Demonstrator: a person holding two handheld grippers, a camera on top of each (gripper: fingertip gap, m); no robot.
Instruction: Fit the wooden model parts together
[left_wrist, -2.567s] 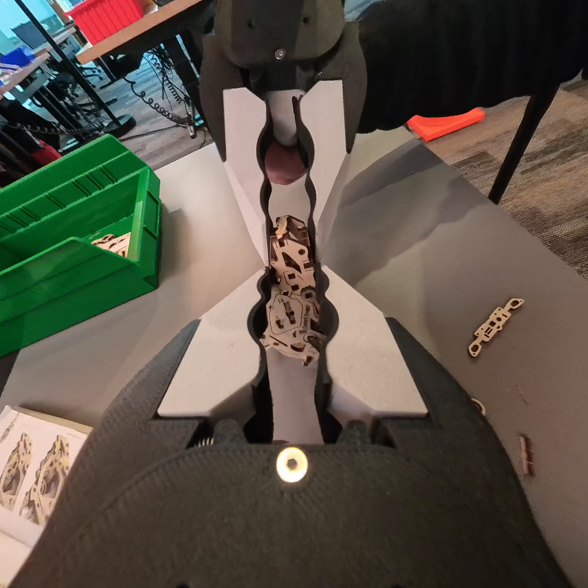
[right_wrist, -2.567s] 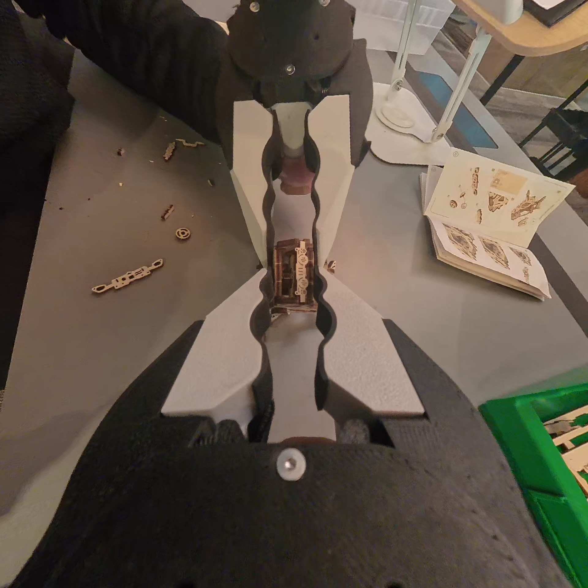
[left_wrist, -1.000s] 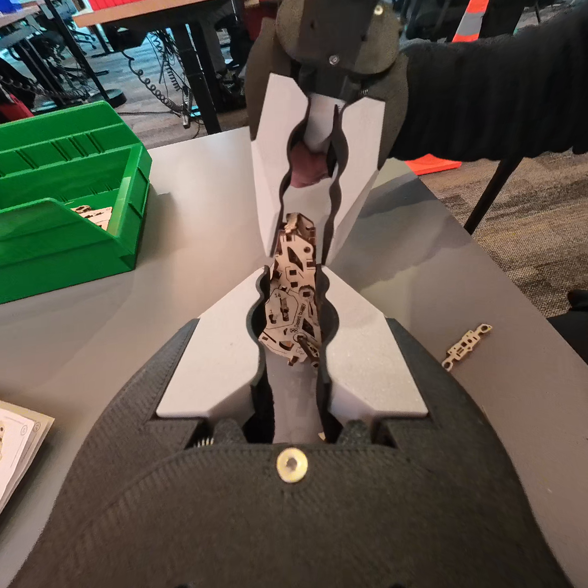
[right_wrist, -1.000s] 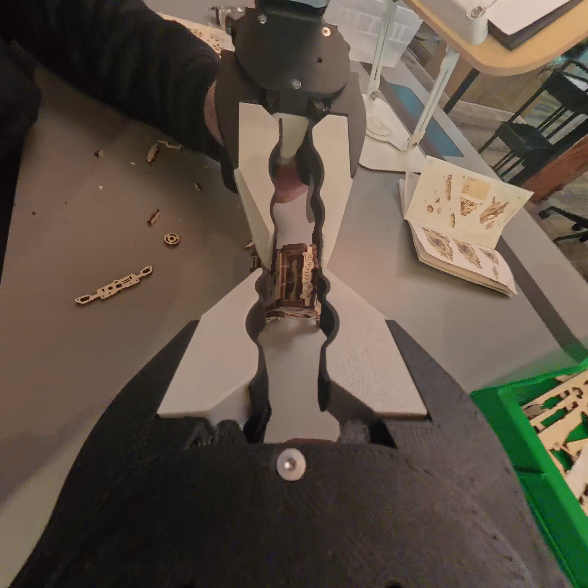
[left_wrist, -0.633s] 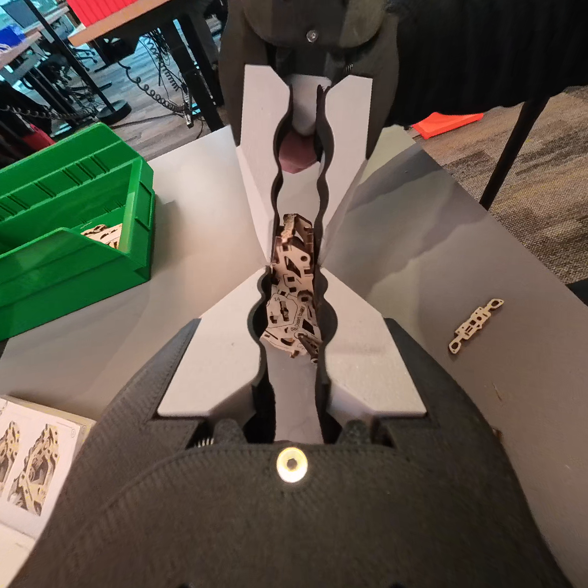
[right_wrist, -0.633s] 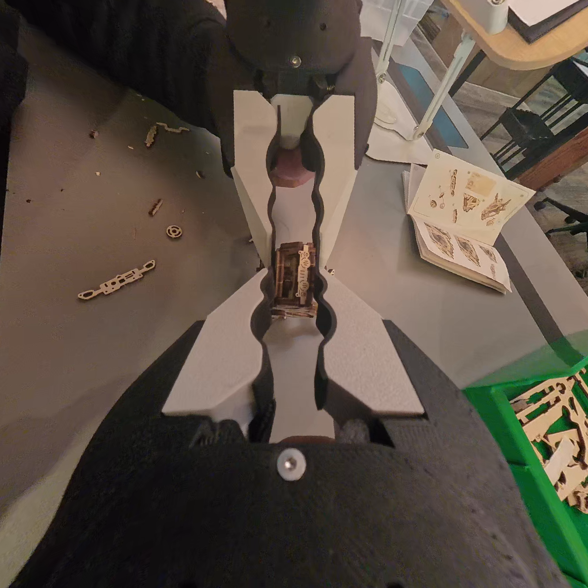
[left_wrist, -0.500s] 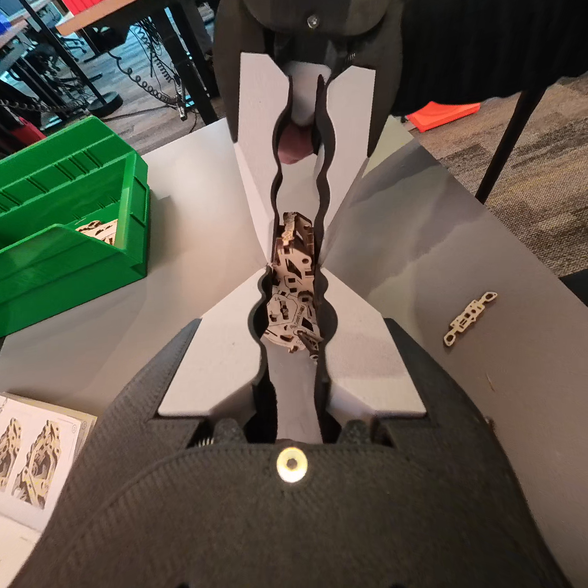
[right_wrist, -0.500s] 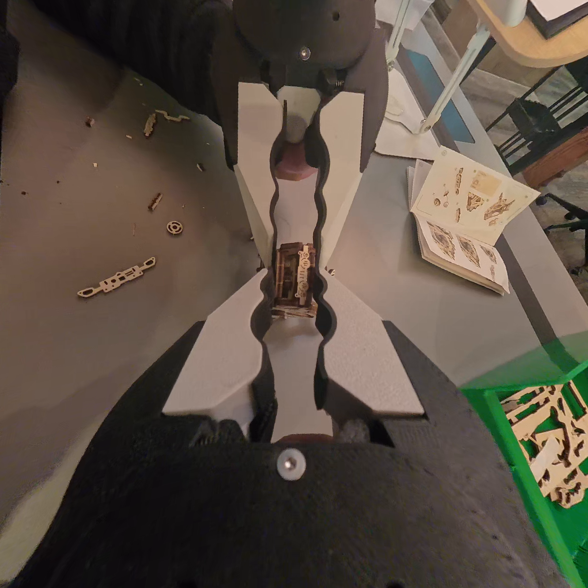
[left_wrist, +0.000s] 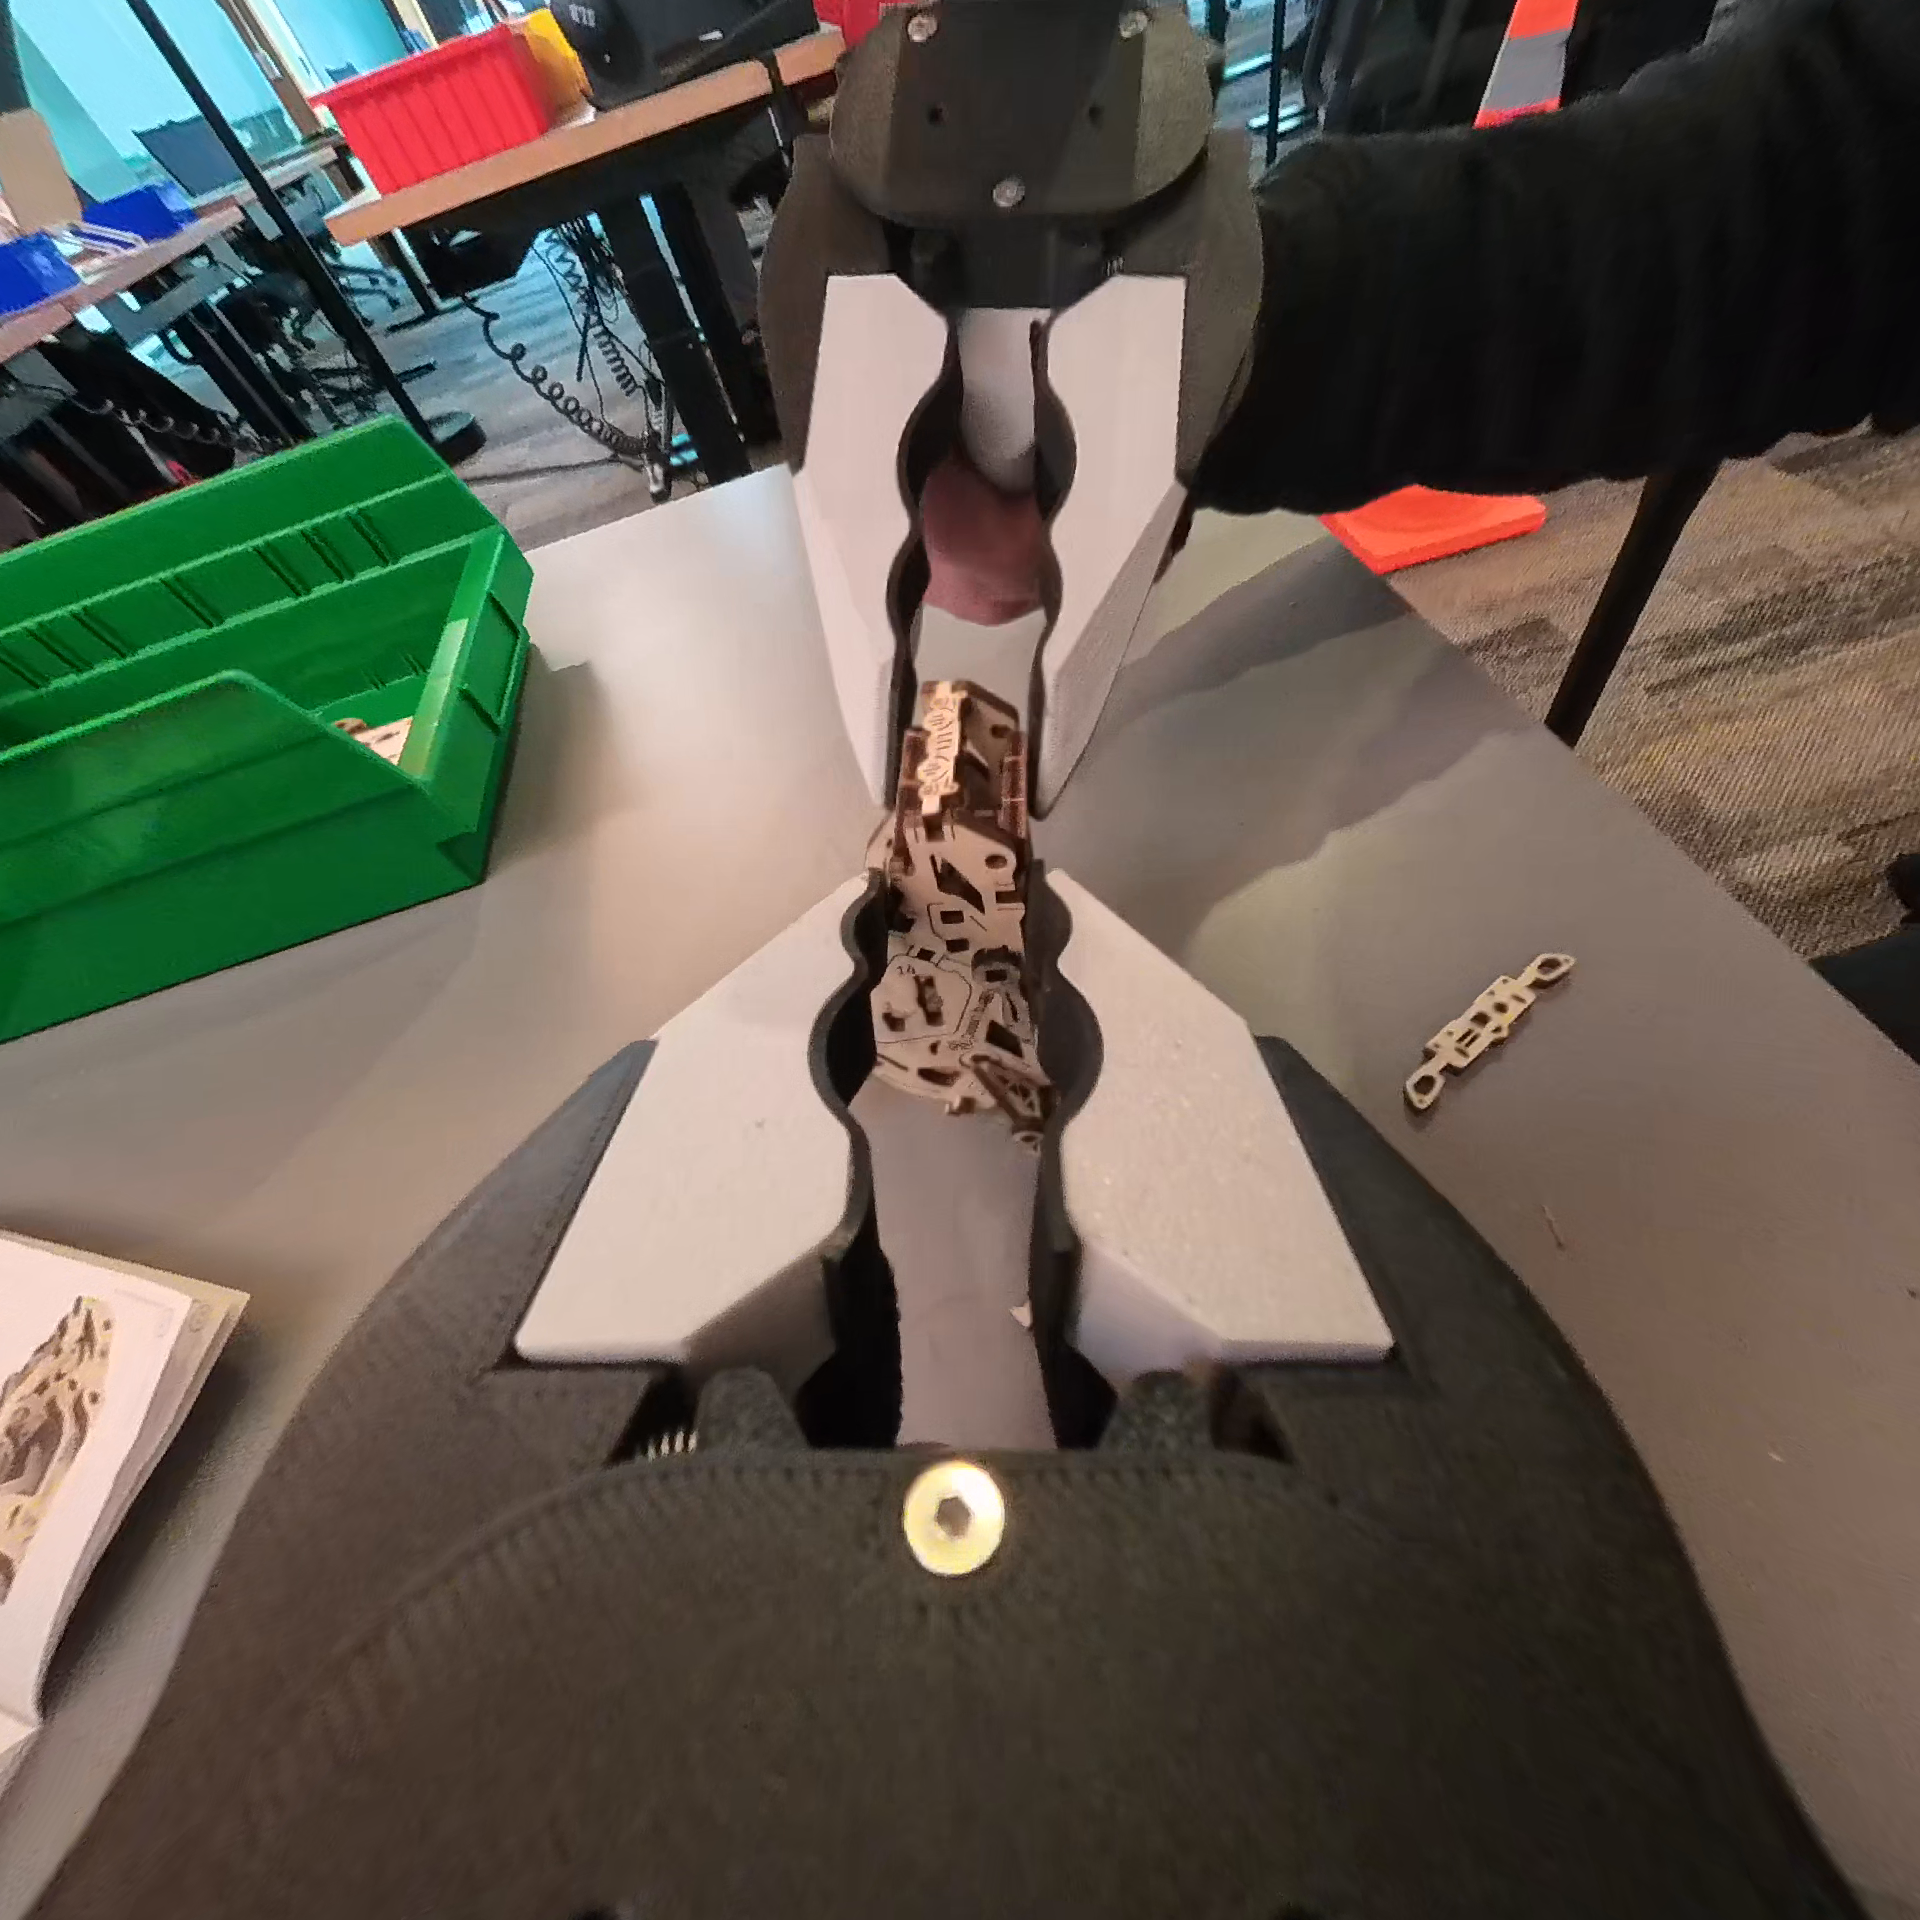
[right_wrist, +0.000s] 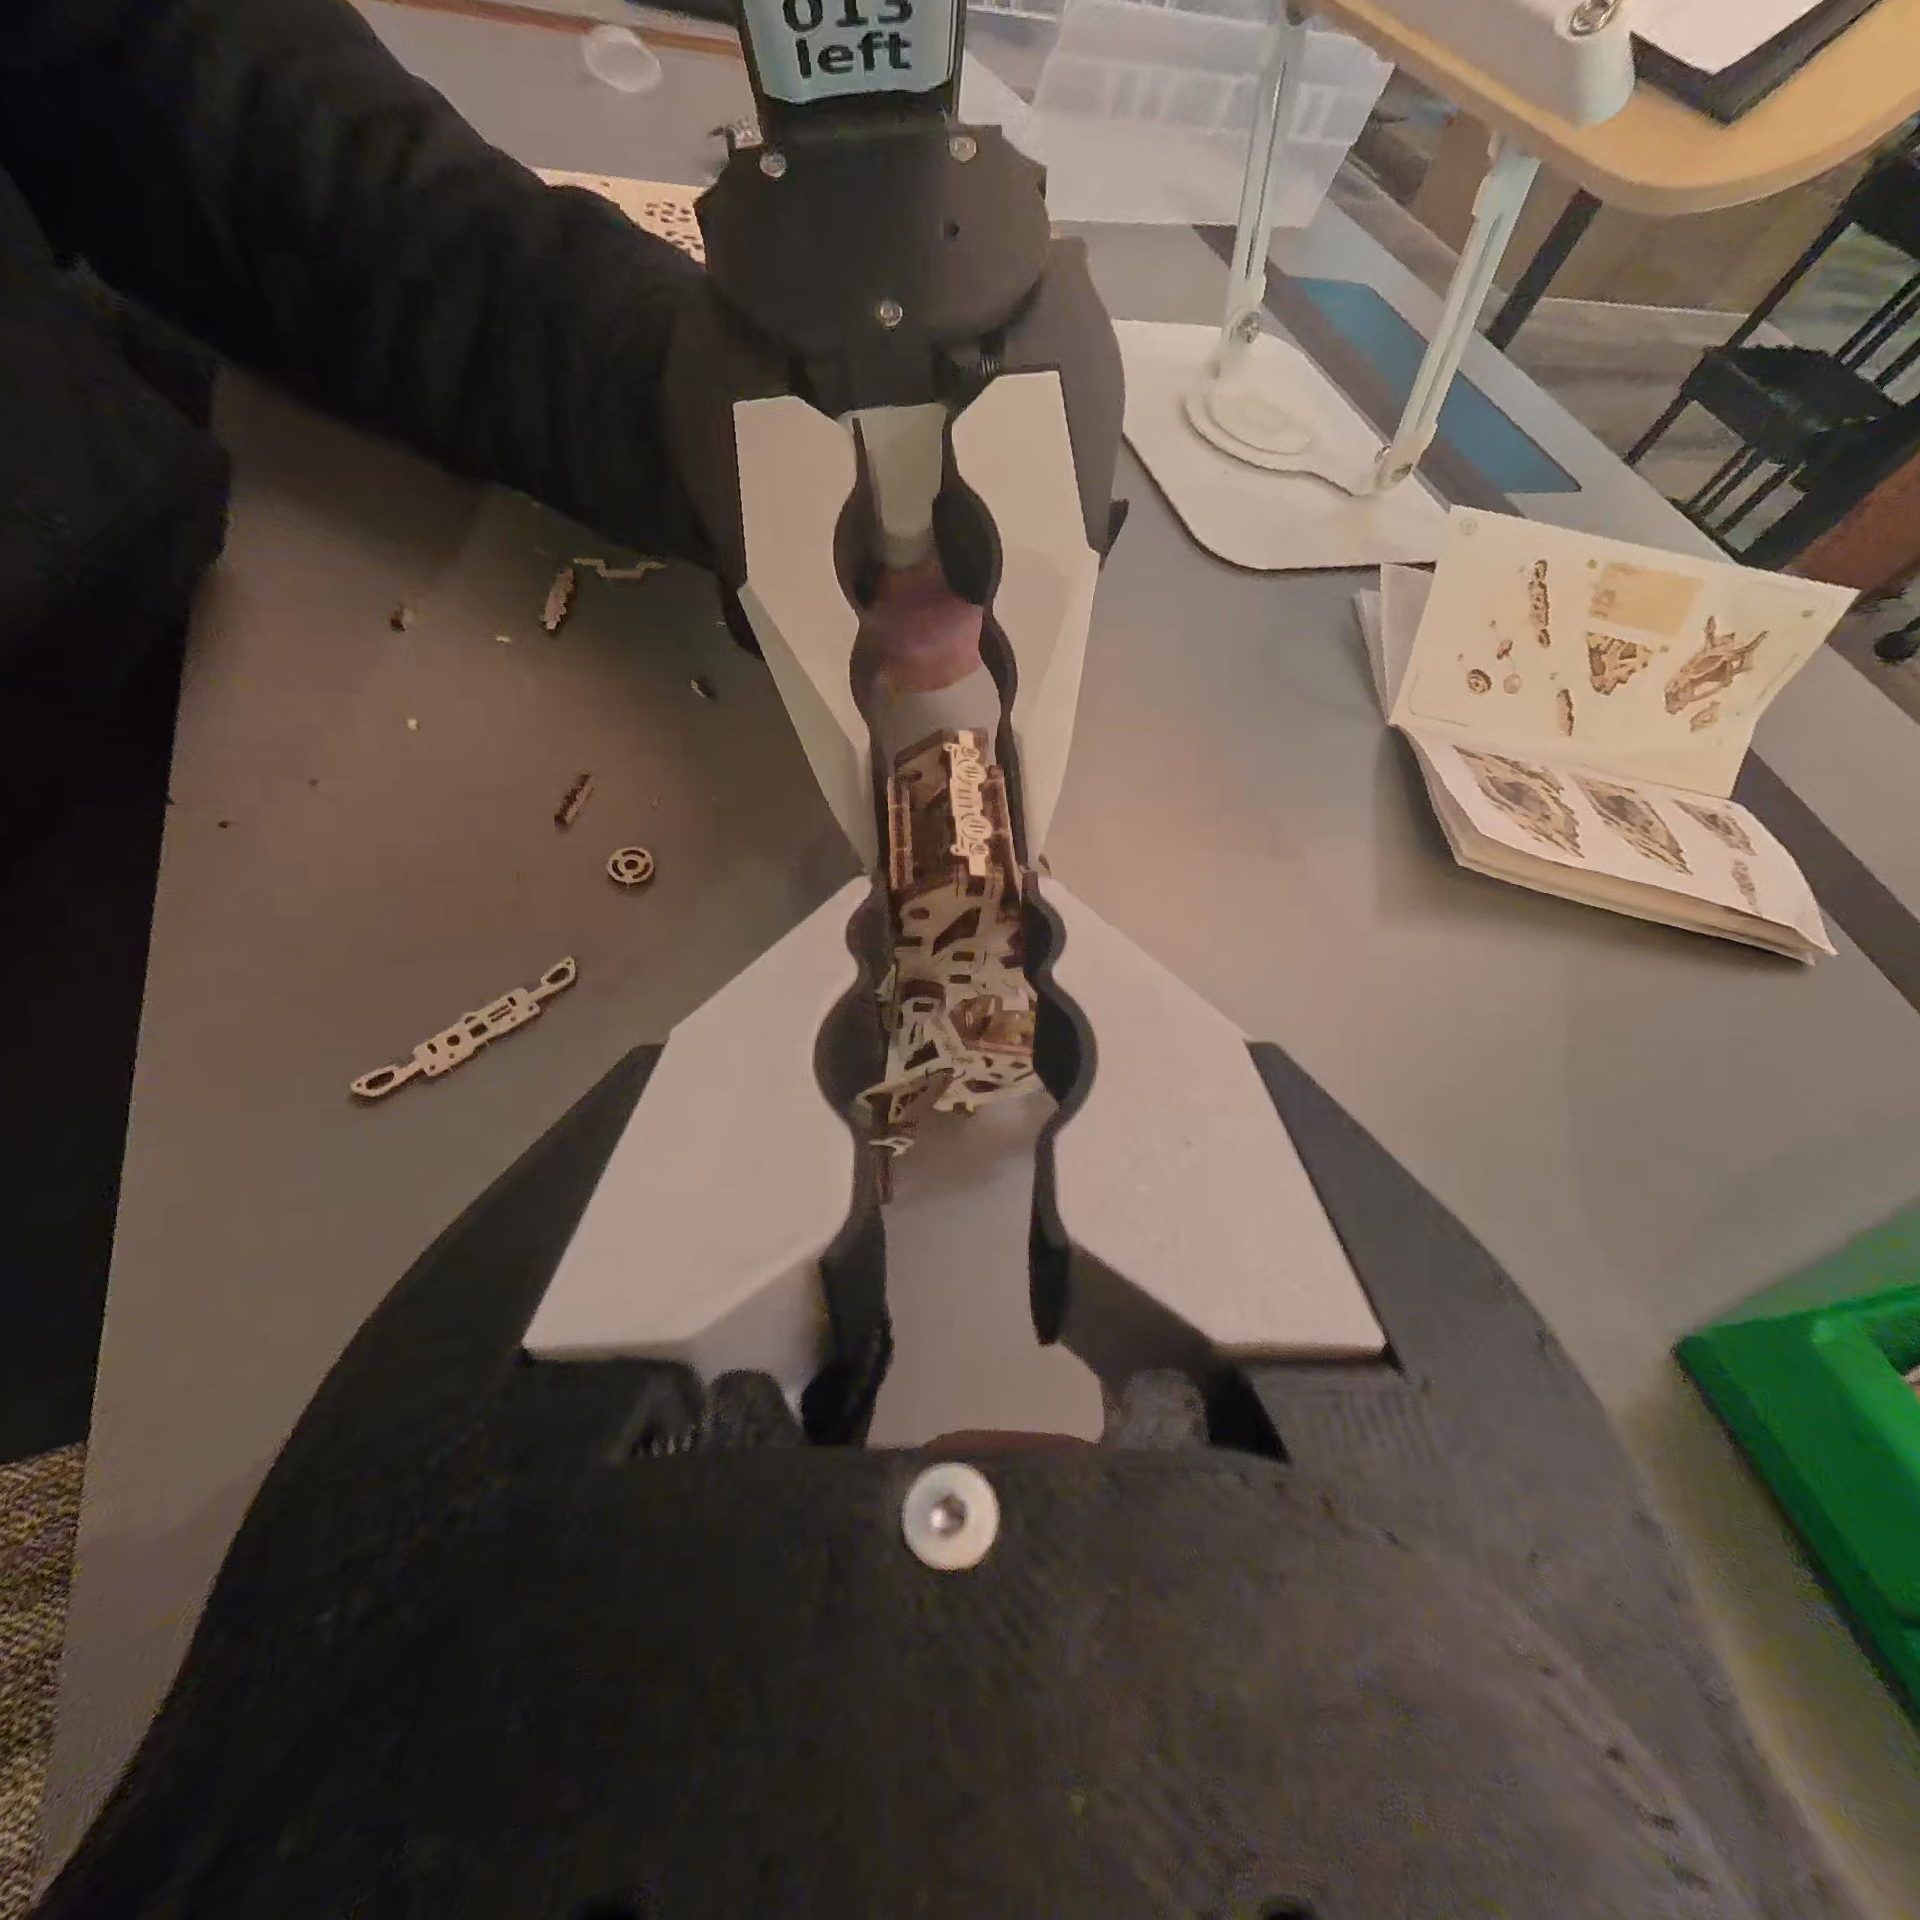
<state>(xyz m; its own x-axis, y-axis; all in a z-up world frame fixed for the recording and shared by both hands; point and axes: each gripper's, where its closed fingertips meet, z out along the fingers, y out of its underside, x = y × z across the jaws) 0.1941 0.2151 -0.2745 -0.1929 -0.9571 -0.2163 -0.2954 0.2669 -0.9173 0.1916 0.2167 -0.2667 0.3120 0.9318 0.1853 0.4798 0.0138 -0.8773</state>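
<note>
I hold the model (left_wrist: 961, 935) in mid-frame above the counter (left_wrist: 1558, 1299), my left gripper (left_wrist: 956, 935) and right gripper (left_wrist: 961, 769) meeting nose to nose, each clamped narrow on one end of it. It is a small laser-cut plywood assembly: pale sheets full of slots and cutouts, dark burnt edges, a blocky slatted section at the right gripper's end (right_wrist: 951, 821) and flatter, pierced plates at the left's. I judge it very light and stiff but brittle; the thin tabs and the loose-looking bits hanging at its lower edge would snap or pop out under a twist, so I would grip on the broad flat faces near the joint and press straight along the slot, not on the projecting tabs. A spare strip (left_wrist: 1486, 1029) lies at the right of the left wrist view, small scraps (right_wrist: 566, 800) at the left of the right wrist view, a green bin (left_wrist: 239, 707) upper left, and a booklet (right_wrist: 1600, 727) at right.
</note>
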